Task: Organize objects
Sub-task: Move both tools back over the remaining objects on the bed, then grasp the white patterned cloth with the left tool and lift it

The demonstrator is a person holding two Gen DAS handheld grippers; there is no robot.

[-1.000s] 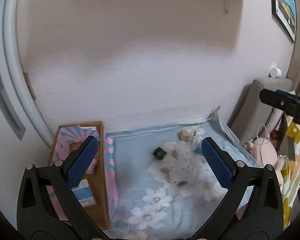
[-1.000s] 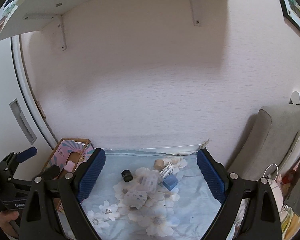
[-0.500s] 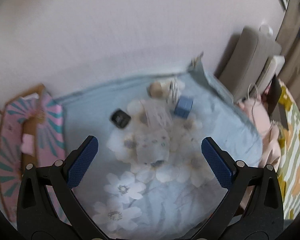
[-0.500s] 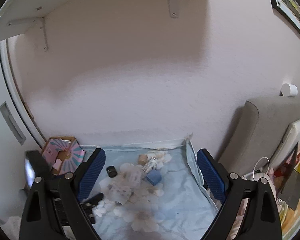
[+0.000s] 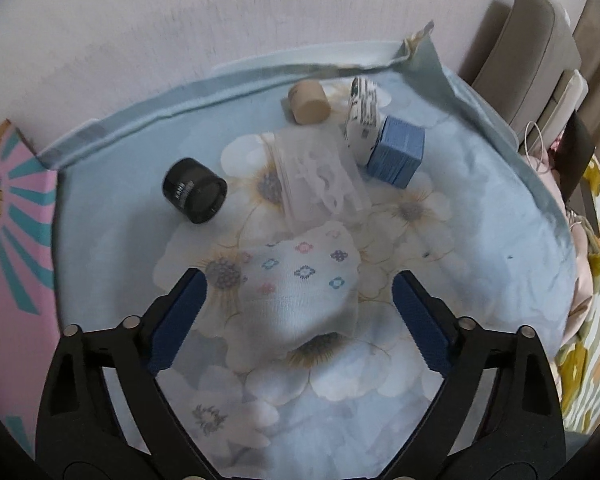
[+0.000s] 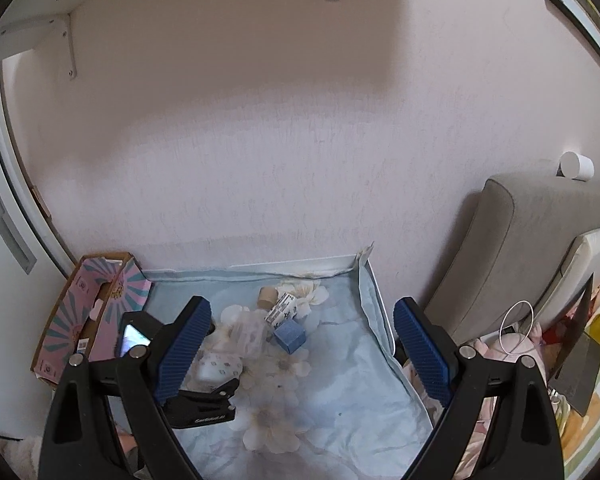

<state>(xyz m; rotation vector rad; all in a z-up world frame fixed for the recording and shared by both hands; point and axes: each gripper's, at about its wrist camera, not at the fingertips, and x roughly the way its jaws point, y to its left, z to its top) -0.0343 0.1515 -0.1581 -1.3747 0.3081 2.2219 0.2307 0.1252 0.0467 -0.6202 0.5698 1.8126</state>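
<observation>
Nearest the left wrist camera: left gripper [image 5: 298,312], pointing steeply down over a pale blue cloth with white flower print [image 5: 480,240]. Its blue-padded jaws stand wide and have just been closing a little; a folded white sock with small coloured motifs [image 5: 300,280] lies between them, the pads apart from it on both sides, nothing gripped.

Just beyond the sock: a clear plastic bag holding white shapes [image 5: 320,180], flat on the cloth.

Left of the bag: a black jar [image 5: 194,191] tipped on its side, lettering too blurred to read.

Right of the bag: a blue box [image 5: 398,151], touching a white printed carton [image 5: 362,120] that leans against it.

Farther back, near the cloth's turned-up edge: a tan cylinder [image 5: 309,102] on its side.

Far left edge, beside the cloth: a cardboard tray with pink and teal ray pattern [image 5: 12,240].

From the right wrist camera: right gripper [image 6: 298,350], jaws wide apart with nothing between them, held above the near part of the cloth, well apart from the objects. The left gripper shows at lower left beside the sock.

Behind everything: a pale pink wall [image 6: 300,140], a white shelf bracket [image 6: 66,46], and a grey cushion [image 6: 520,248] to the right.
</observation>
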